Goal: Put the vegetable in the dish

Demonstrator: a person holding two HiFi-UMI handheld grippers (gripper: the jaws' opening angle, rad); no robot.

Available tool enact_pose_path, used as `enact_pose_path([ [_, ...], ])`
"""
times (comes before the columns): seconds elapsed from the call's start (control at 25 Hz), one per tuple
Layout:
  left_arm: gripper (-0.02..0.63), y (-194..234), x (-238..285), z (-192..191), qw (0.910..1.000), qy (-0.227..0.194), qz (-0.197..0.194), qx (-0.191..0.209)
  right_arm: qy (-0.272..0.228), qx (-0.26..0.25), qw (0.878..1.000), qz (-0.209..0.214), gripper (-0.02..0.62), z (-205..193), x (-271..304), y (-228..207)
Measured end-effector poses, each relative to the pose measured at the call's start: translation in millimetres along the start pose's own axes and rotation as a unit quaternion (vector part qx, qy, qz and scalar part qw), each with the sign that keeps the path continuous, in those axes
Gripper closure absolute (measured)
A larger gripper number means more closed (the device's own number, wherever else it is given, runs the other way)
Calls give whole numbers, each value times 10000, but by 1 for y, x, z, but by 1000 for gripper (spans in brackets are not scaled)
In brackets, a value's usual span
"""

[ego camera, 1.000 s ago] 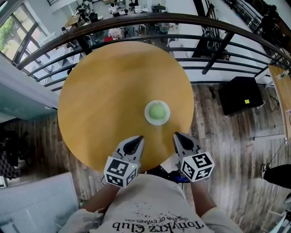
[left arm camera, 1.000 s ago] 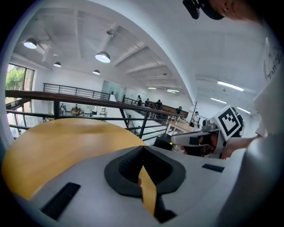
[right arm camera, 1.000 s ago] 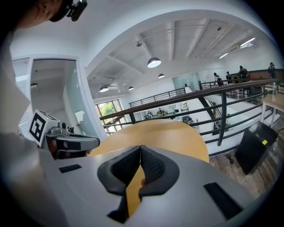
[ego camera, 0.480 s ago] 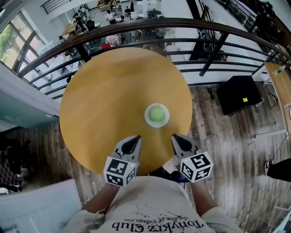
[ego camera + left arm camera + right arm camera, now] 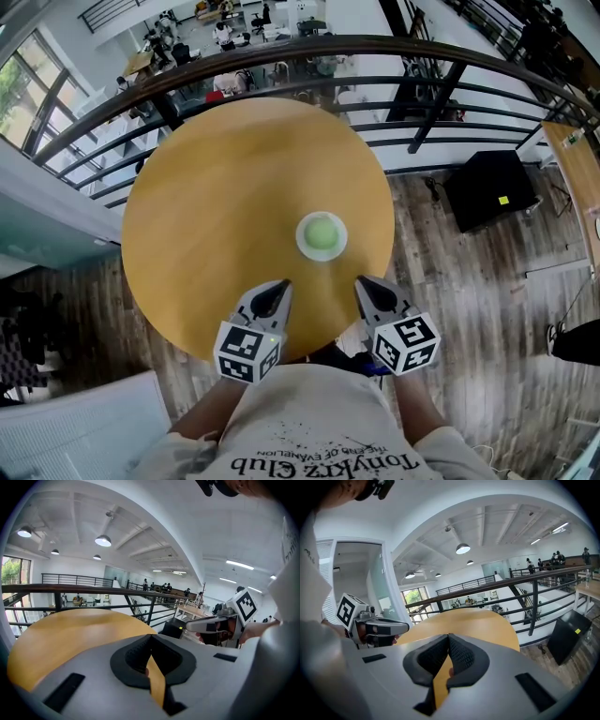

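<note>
A round green vegetable (image 5: pixel 322 232) lies in a small white dish (image 5: pixel 322 254) on the right half of the round wooden table (image 5: pixel 216 206). My left gripper (image 5: pixel 282 284) hovers over the table's near edge, below and left of the dish, jaws shut with nothing between them. My right gripper (image 5: pixel 361 280) is level with it, below and right of the dish, also shut and empty. In the left gripper view the jaws (image 5: pixel 151 637) meet above the tabletop (image 5: pixel 70 630). The right gripper view shows closed jaws (image 5: pixel 448 637) and the left gripper (image 5: pixel 377 627) beside them.
A dark metal railing (image 5: pixel 281 56) curves round the table's far side, with a lower floor beyond it. A black box (image 5: pixel 487 192) stands on the wooden floor (image 5: pixel 469 300) to the right. The person's white shirt (image 5: pixel 309 422) fills the bottom of the head view.
Both grippers stay shut near the table's near edge. The head view has shifted slightly, so the table and dish sit a little higher and to the left.
</note>
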State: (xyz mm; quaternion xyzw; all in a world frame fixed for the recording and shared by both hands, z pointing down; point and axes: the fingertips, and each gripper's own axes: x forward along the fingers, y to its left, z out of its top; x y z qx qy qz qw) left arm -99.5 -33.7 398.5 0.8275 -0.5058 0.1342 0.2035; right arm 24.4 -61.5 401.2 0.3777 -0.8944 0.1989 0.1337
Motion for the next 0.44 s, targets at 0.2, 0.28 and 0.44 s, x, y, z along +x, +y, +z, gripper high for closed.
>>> enact_pose_path([
  [0.2,583,4,0,0,10000,34,13,-1,-3,26,10000,-40,571,2,0,-4],
  [0.28,583,5,-1,0,10000,44,32,0,-1,13,10000,-41,571,3,-2,-4],
  [0.44,583,7,-4,-2,10000,56,63,-18,-17,5,10000,-41,569,3,-4,-5],
])
